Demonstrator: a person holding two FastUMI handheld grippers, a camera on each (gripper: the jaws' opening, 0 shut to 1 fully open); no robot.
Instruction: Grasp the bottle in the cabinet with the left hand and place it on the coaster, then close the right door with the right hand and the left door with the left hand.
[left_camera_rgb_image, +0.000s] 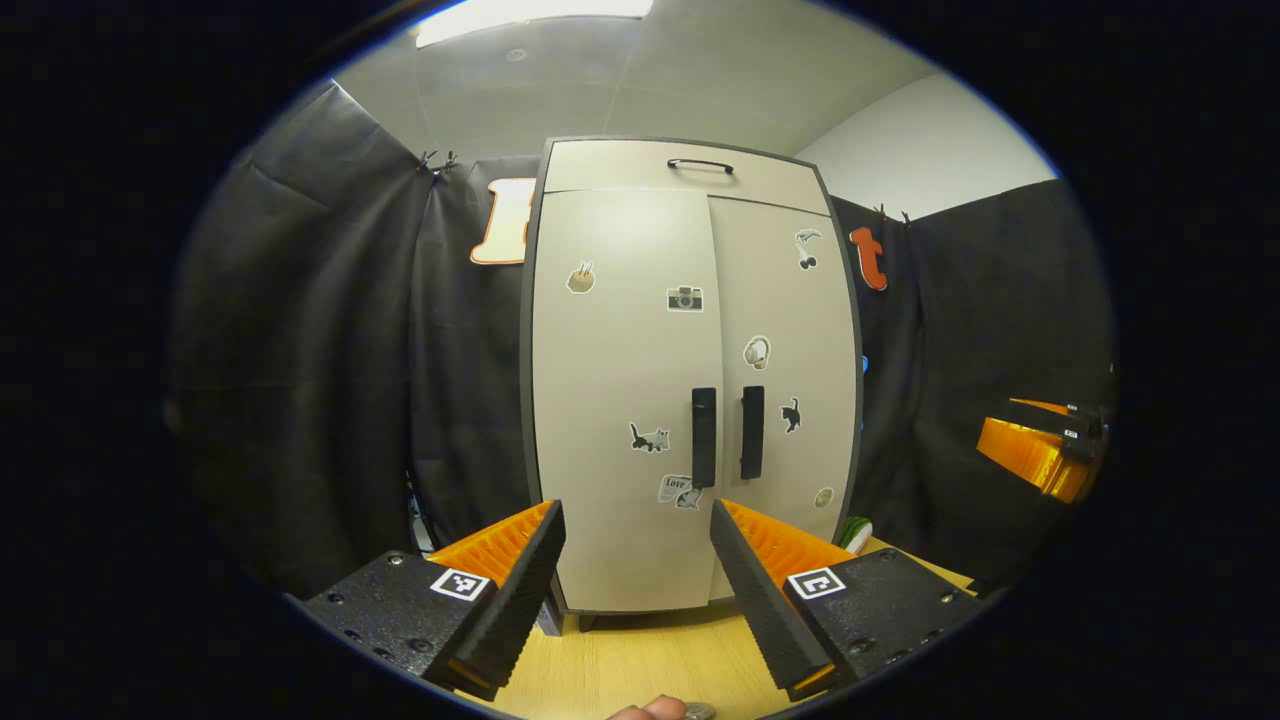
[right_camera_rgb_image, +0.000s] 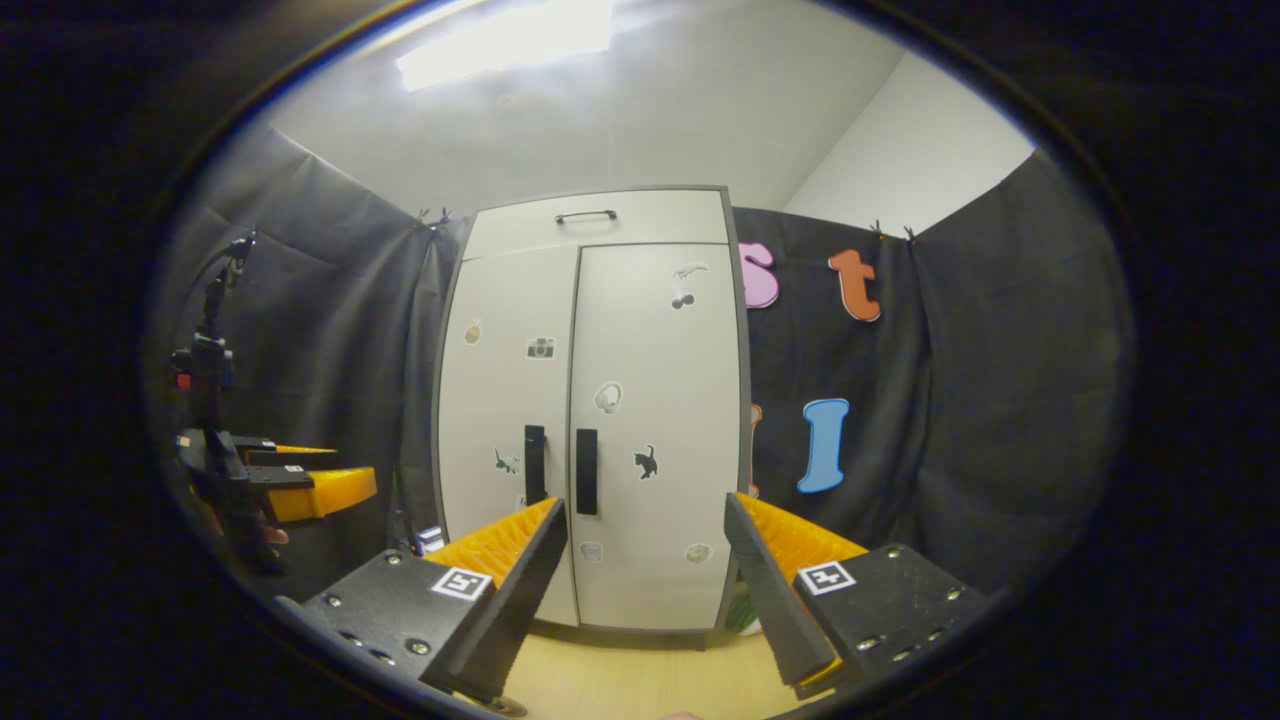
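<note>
The beige cabinet (left_camera_rgb_image: 690, 380) stands on the wooden table (left_camera_rgb_image: 640, 665) with both doors closed, so its inside is hidden. Two black handles (left_camera_rgb_image: 704, 437) sit side by side at the middle seam. My left gripper (left_camera_rgb_image: 636, 510) is open with nothing between its fingers, just in front of the cabinet, pointing at the left door's lower part. My right gripper (right_camera_rgb_image: 645, 505) is also open with nothing held, facing the right door (right_camera_rgb_image: 655, 430) from a little farther back. A small green and white object (left_camera_rgb_image: 855, 532) lies by the cabinet's right foot.
Black cloth walls close in the booth behind and on both sides of the cabinet. The right gripper (left_camera_rgb_image: 1040, 450) appears far right in the left gripper view; the left gripper (right_camera_rgb_image: 300, 485) appears at the left in the right gripper view. A top drawer handle (left_camera_rgb_image: 700, 164) crowns the cabinet.
</note>
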